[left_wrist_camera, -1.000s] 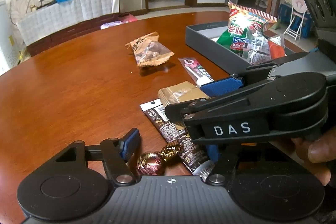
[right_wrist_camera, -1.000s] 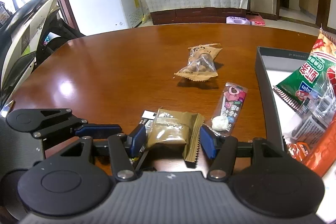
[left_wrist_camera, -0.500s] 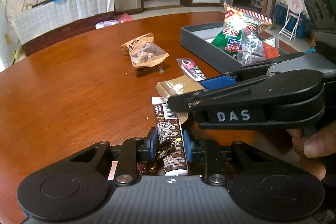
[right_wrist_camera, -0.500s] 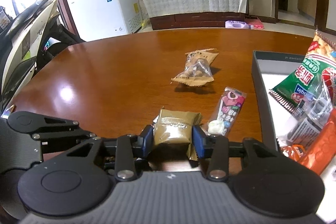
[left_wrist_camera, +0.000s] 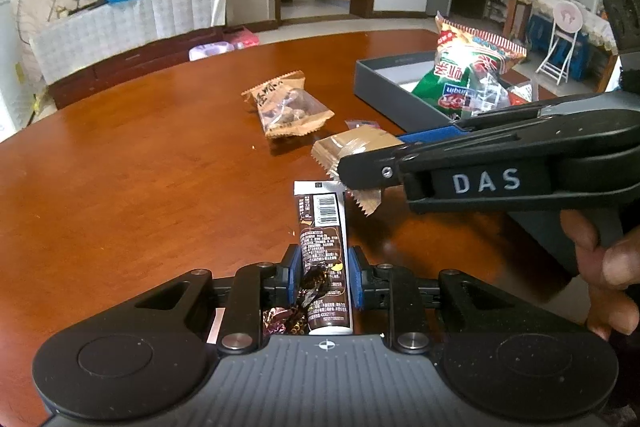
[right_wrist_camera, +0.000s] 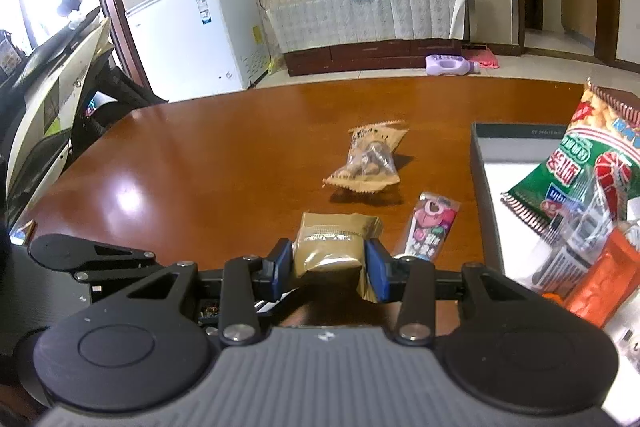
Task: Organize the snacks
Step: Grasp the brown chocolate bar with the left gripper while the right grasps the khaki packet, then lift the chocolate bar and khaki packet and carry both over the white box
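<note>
Snacks in hand: You have two at once. Your left gripper (left_wrist_camera: pixel 323 277) is pinched on the dark brown stick packet (left_wrist_camera: pixel 325 259), with a foil-wrapped candy (left_wrist_camera: pixel 308 297) caught between the pads beside it; your right gripper (right_wrist_camera: pixel 330 267) squeezes the tan pouch (right_wrist_camera: pixel 334 245) across its width.

Jaw motion: The left jaws have just closed in on the stick packet, and the right jaws on the pouch. Both sets of blue pads now press wrapper, not air.

Where they sit: Both packs are at the near part of the wooden table (left_wrist_camera: pixel 132 167), the pouch's front edge raised, as the left view shows.

Still loose: A kraft bag of nuts (right_wrist_camera: pixel 370 161) lies farther out, and a pink candy strip (right_wrist_camera: pixel 430 225) just beside the box.

Destination: The grey box (right_wrist_camera: pixel 480 179) on your right already holds a green and red chip bag (right_wrist_camera: pixel 576 163) and an orange packet (right_wrist_camera: pixel 600 283).

Doing it well: Lift the pouch clear of the box wall before you swing right, and drop it on bare floor at the box's near end. The grippers are close together, so move one at a time. The candy looks loosely trapped; keep the left grip level so it does not slip out.
</note>
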Motion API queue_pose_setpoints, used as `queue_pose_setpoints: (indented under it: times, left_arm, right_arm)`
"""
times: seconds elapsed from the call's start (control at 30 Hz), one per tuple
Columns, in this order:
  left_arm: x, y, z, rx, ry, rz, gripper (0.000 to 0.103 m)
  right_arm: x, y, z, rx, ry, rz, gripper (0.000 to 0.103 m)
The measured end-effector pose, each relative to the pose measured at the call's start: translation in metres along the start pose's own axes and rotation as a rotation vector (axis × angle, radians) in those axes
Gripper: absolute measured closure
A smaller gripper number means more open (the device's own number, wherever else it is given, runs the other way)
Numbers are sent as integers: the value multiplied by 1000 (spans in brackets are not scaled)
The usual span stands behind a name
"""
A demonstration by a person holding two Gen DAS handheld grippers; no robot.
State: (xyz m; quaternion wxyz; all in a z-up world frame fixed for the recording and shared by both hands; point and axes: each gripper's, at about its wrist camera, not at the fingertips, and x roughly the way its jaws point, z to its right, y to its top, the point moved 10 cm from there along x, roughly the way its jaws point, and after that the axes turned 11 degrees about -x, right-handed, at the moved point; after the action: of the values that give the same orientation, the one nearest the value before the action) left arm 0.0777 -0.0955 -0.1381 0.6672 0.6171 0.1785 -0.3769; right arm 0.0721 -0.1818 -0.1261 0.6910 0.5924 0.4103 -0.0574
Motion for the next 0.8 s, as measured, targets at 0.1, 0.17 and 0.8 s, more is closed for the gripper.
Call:
queue_pose_setpoints:
  times: [0.1,0.17,0.8]
  left_arm:
    - [-2,3,-1,-2,-1,10,77]
    - [-4,5,-1,-1,0,17,77]
    - [-14,17,-7,-15,9,57,77]
  right_arm:
    - [-5,4,1,2,-2,11,62]
    - [-9,5,1,1,-2,18,62]
    - [-31,13,5,0,-21,46,63]
